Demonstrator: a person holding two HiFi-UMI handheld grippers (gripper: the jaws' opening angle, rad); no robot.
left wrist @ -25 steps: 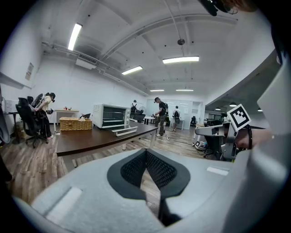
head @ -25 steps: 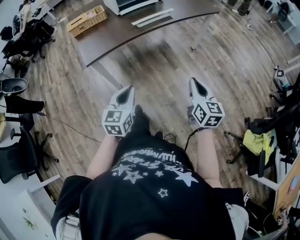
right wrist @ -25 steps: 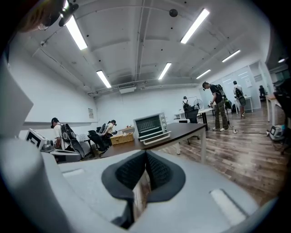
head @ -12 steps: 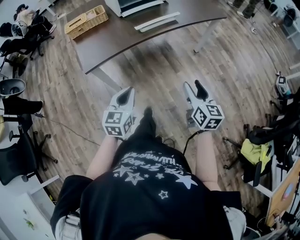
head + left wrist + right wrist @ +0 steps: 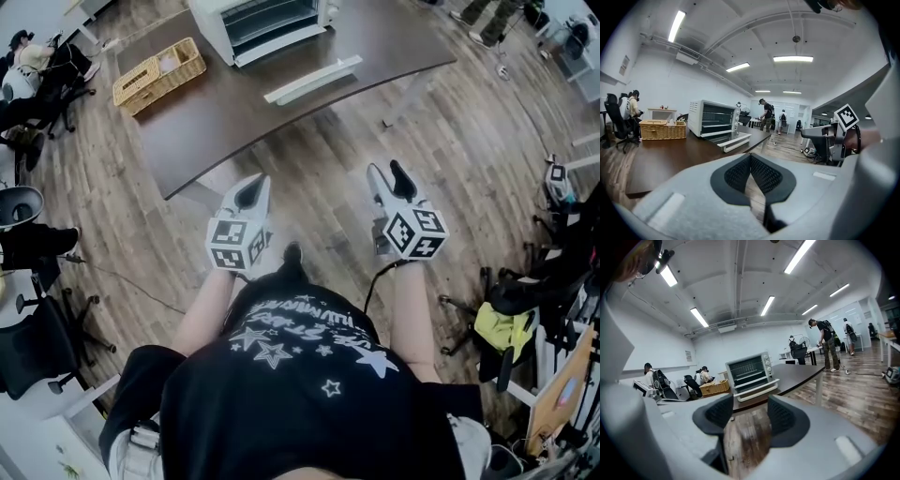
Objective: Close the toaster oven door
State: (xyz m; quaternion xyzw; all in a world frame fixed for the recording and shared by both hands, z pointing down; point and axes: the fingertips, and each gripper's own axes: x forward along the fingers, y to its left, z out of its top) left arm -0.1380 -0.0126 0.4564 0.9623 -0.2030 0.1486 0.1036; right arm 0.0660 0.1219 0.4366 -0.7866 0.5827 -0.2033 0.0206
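Note:
A white toaster oven (image 5: pixel 267 23) stands at the far side of a dark brown table (image 5: pixel 216 117). Its glass door (image 5: pixel 312 80) hangs open and lies flat toward me, white handle at the front. Both grippers are held over the wood floor, well short of the table. My left gripper (image 5: pixel 249 192) is shut with nothing in it; its pads (image 5: pixel 757 171) touch. My right gripper (image 5: pixel 387 172) is open, and only floor shows between its pads (image 5: pixel 780 416). The oven (image 5: pixel 749 370) and its lowered door (image 5: pixel 757 390) lie ahead in the right gripper view, and to the left (image 5: pixel 715 118) in the left gripper view.
A wicker basket (image 5: pixel 157 73) sits on the table left of the oven. Office chairs (image 5: pixel 33 319) and bags crowd the left side. A yellow bag (image 5: pixel 502 328) and gear lie at the right. Several people stand or sit in the background (image 5: pixel 827 345).
The right gripper's jaws went from shut to open. The head view has tilted up toward the table, bringing the toaster oven into sight. Both grippers keep about the same place.

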